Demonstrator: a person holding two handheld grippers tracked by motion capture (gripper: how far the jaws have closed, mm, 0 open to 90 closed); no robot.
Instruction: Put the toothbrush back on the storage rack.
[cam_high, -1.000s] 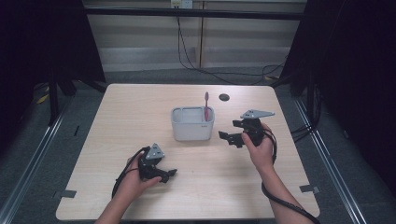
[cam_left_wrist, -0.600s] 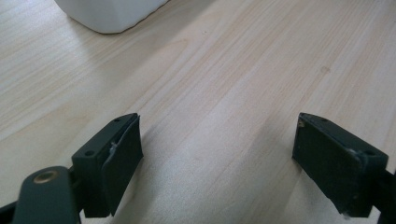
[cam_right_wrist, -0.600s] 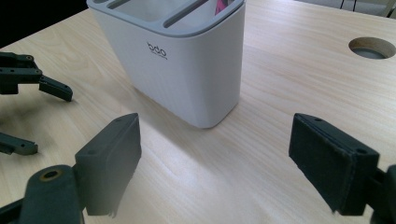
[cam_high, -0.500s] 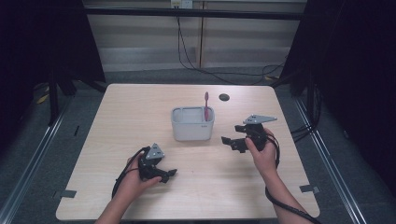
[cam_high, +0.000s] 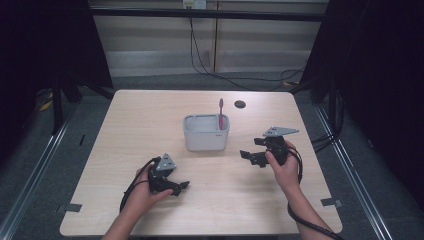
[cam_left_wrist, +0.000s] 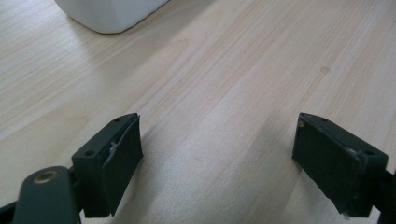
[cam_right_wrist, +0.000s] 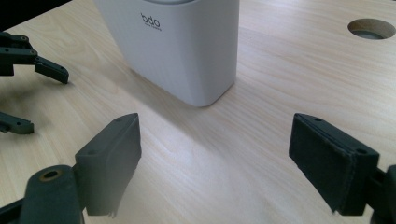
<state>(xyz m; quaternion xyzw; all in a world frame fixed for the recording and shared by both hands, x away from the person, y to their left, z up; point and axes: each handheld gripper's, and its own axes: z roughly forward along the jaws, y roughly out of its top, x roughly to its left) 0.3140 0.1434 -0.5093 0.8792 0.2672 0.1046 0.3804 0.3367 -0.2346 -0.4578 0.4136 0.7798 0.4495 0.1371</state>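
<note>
A white ribbed holder stands at the table's middle, and a pink toothbrush stands upright in its right end. My right gripper is held to the right of the holder, jaws open and pointing left, with nothing between them. In the right gripper view the holder stands just beyond my open right gripper. My left gripper rests low on the table in front of the holder, open and empty. In the left gripper view, bare wood lies between the jaws of the left gripper, with a corner of the holder at top left.
A round cable hole sits in the wooden table behind the holder, and the same hole shows in the right gripper view. The other hand's gripper shows at that view's far left. Cables trail from both grippers toward the table's near edge.
My right gripper has drawn back a little from the holder, toward the person and slightly right. The left gripper, the holder and the toothbrush have stayed put.
</note>
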